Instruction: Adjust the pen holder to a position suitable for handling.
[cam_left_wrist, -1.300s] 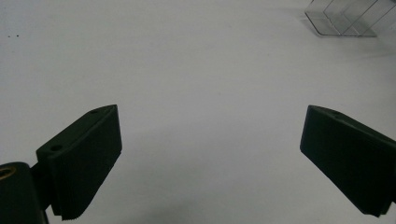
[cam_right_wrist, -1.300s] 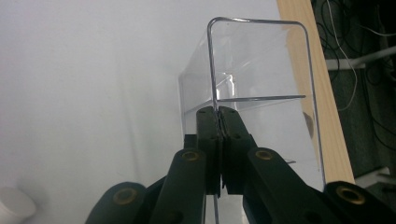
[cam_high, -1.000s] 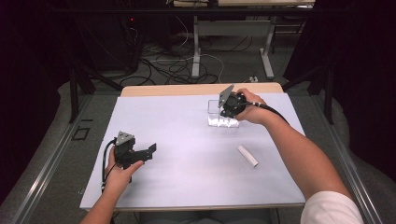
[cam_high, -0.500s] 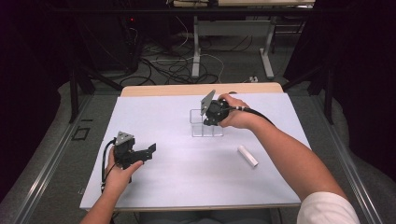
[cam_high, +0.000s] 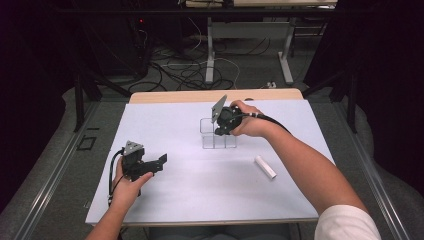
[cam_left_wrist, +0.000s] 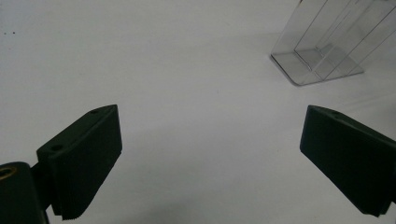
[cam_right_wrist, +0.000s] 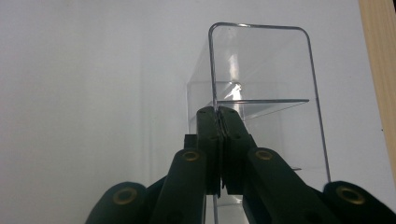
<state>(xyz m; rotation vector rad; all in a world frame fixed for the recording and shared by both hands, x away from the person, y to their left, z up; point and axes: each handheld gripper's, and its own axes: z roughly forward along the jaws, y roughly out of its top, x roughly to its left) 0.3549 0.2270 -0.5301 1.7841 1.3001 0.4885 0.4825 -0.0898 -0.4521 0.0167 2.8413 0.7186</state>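
Observation:
A clear plastic rack (cam_high: 217, 137) with upright walls stands on the white table (cam_high: 200, 195) at the middle back. My right gripper (cam_high: 220, 131) comes down on it from above. In the right gripper view the right gripper (cam_right_wrist: 218, 113) is shut on the thin top edge of one wall of the rack (cam_right_wrist: 261, 65). My left gripper (cam_high: 160, 161) rests low at the front left, held in a hand, pointing right. Its jaws stand wide apart in the left gripper view (cam_left_wrist: 212, 121) with nothing between them, and the rack (cam_left_wrist: 322, 42) lies farther off at the upper right.
A short white cylinder (cam_high: 265, 167) lies on the table to the right of the rack, under the right forearm. A wooden strip (cam_high: 200, 96) runs along the table's far edge. Cables and metal legs cover the floor beyond.
The right gripper has moved left and a little toward the front, and the clear rack has come along with it. The left gripper has stayed put.

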